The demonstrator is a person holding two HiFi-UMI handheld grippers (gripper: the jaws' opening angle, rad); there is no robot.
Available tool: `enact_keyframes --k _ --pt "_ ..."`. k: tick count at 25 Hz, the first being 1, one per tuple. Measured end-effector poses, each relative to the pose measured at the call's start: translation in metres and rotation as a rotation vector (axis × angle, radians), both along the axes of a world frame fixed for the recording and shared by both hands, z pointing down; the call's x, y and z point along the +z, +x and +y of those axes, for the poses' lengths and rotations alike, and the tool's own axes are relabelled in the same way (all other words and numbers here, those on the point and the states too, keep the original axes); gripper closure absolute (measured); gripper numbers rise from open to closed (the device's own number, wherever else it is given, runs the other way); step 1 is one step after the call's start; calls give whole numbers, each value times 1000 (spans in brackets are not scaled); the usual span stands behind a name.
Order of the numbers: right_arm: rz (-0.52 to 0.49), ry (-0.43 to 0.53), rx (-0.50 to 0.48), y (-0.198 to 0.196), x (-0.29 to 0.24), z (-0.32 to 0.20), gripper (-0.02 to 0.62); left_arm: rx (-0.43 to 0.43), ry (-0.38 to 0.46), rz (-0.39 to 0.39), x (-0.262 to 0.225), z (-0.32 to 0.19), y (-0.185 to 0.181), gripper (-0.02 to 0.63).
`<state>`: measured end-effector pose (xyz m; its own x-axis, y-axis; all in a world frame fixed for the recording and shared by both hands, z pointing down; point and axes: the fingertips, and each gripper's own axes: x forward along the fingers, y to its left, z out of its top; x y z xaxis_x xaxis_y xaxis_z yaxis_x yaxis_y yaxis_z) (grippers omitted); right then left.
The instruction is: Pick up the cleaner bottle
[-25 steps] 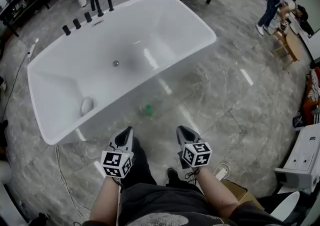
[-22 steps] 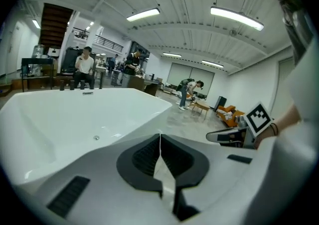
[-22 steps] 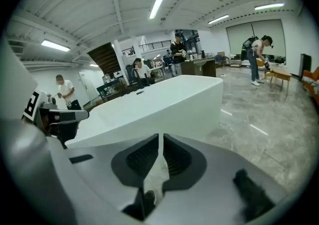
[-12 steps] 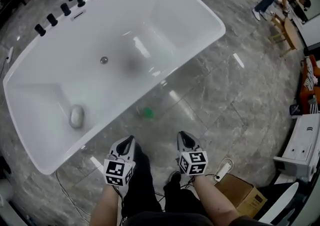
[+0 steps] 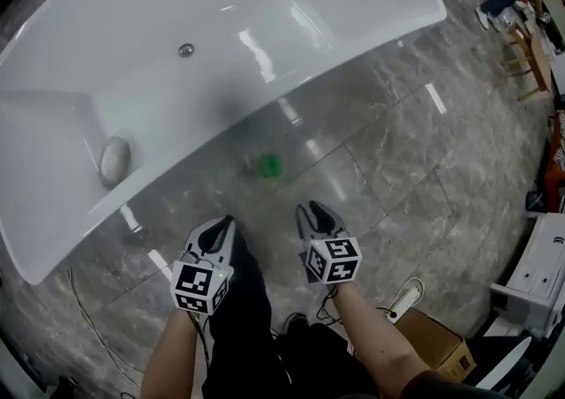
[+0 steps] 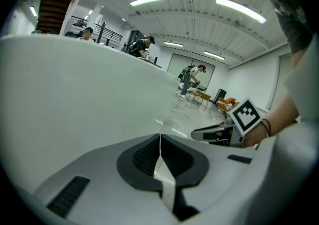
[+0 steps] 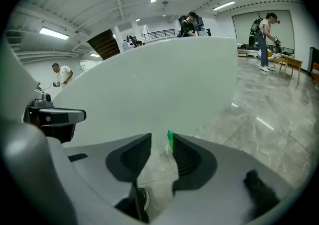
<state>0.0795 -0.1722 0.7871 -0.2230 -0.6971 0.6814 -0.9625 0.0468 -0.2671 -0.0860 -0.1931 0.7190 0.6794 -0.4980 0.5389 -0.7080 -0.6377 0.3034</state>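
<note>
The cleaner bottle (image 5: 269,164), a pale bottle with a green cap, stands on the grey stone floor close to the bathtub's outer wall. Both grippers hang in front of my legs, short of the bottle and apart from it. My left gripper (image 5: 224,226) is shut, its pads meeting with nothing between them (image 6: 160,137). The jaws of my right gripper (image 5: 314,210) are opening, with a narrow gap and nothing in it. In the right gripper view (image 7: 162,142) the green cap (image 7: 170,139) shows beyond that gap, by the right pad.
A large white bathtub (image 5: 371,26) fills the top of the head view, with a pale rounded object (image 5: 115,159) and a drain (image 5: 185,50) inside. A cardboard box (image 5: 434,346) and a white unit (image 5: 547,274) stand at the lower right. People stand far off.
Both grippers have sunk toward the floor and the view has dropped closer to the tub and bottle. The right jaws have parted slightly; the left jaws stay together.
</note>
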Motion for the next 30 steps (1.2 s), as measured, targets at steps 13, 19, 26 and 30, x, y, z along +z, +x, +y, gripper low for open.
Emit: enact_keyframes --k 13,19,26,30 --pt "40 81 2 -7 182 -35 336 -75 71 80 150 -37 -27 591" --pt "72 142 -58 -9 234 -58 337 -46 118 112 194 -48 -13 591" --pt "109 169 -133 -23 283 -78 336 -7 161 136 223 -58 7 591" --pt "146 193 -143 -28 300 -94 337 11 169 128 236 -64 12 591"
